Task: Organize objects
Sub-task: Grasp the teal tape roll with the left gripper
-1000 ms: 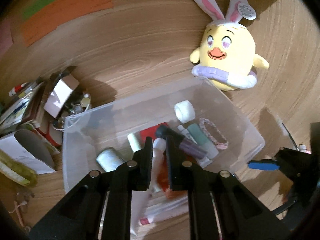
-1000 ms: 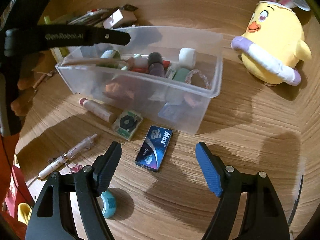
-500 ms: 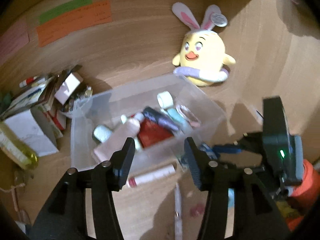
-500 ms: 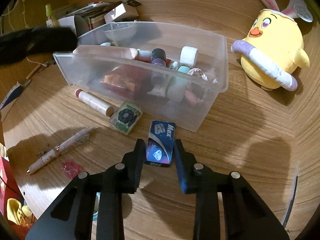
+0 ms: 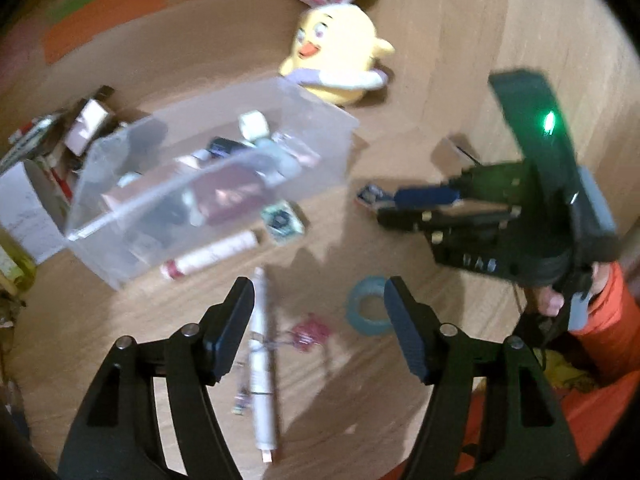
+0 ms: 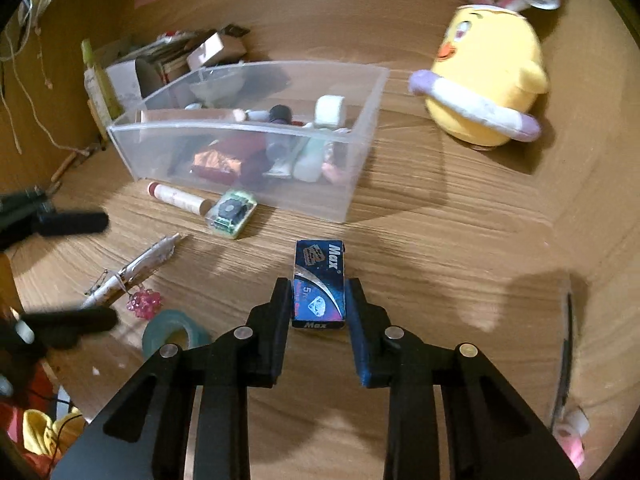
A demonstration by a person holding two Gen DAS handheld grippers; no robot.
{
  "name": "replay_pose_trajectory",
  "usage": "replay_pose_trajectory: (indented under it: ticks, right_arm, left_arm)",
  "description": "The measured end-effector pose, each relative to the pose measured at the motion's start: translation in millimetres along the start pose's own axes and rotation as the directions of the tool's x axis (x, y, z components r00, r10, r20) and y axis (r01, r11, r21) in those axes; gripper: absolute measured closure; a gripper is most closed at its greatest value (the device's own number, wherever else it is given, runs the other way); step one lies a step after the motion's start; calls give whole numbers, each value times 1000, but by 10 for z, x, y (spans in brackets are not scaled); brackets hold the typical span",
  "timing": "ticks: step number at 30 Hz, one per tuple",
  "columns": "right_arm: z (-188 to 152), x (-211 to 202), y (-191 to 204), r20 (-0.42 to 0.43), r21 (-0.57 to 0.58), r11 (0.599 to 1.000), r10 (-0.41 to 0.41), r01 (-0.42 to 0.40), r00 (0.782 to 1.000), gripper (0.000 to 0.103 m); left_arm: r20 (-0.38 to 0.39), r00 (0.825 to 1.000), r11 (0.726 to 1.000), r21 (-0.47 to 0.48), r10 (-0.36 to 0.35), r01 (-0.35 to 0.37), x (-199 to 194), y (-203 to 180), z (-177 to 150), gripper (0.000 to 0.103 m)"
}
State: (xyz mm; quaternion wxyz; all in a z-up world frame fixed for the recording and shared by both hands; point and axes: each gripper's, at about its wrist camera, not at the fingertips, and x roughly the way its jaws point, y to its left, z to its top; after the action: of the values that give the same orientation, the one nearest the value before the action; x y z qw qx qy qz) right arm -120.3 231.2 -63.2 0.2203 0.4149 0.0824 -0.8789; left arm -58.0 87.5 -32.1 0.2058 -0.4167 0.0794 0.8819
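Right now the right claw (image 6: 319, 300) is clamped on a small blue box (image 6: 319, 282), one pad on each long side, just in front of the clear bin (image 6: 362, 128) on the wooden tabletop (image 6: 460, 220). The box sits at or barely above the wood; I cannot tell whether it has lifted. White letters on its face read "Max", with "5" beneath and a diamond picture.

The left claw (image 5: 318, 326) hovers empty, its jaws spreading apart, above a white pen (image 5: 260, 344) and near a teal tape roll (image 5: 368, 312).

Judging from the scene, the tidying is partly done. The bin already holds a jumble: a white cap, a dark bottle, a reddish packet and pale tubes. Left outside are the blue box, a pink-capped tube (image 6: 178, 199) and a small green packet (image 6: 232, 213) lying against the bin's front wall, the pen with its pink bead charm (image 6: 144, 302), and the tape roll.

Further out, a yellow chick plush (image 6: 486, 80) with rabbit ears stands to the right of the bin. Papers and small cartons are heaped behind the bin's left end. Orange and green notes at the back are unreadable.
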Motion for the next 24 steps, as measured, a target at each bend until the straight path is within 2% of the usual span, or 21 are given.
replay_pose_trajectory:
  ticks: [3,8,10,12,13,19,24]
  right_arm:
    - [-30,-107,-49,22,15,1000,1,-2,1000,78]
    - [-86,-255,-76,53,31,1000,-4,2,999,78]
    - [-92,-282,-80,61,37,999,-2,0,998,78]
    - [-105,-310,-82,70,45,999,1,-4,998,78]
    - [-109,-321,-89,74,48,999,3,-7,997,78]
    - [-100,-343,-95,86,58,998,18,-23,996,78]
    - [-33,-401,-56,116,59,997,34,-41,993,78]
  left_arm:
    - [-30,999,999,8,-33,33,123,-109,-41,36]
    - [-59,997,999,22,-47,49,264,-263,-82,36]
    - [-60,997,998,29,-52,54,287,-299,-85,43]
    - [-66,997,998,36,-50,52,315,-317,-85,60]
    - [-67,997,998,37,-50,52,330,-317,-84,65]
    - [-29,999,999,14,-46,46,291,-284,-88,65]
    - [36,999,998,-39,-38,39,112,-138,2,65]
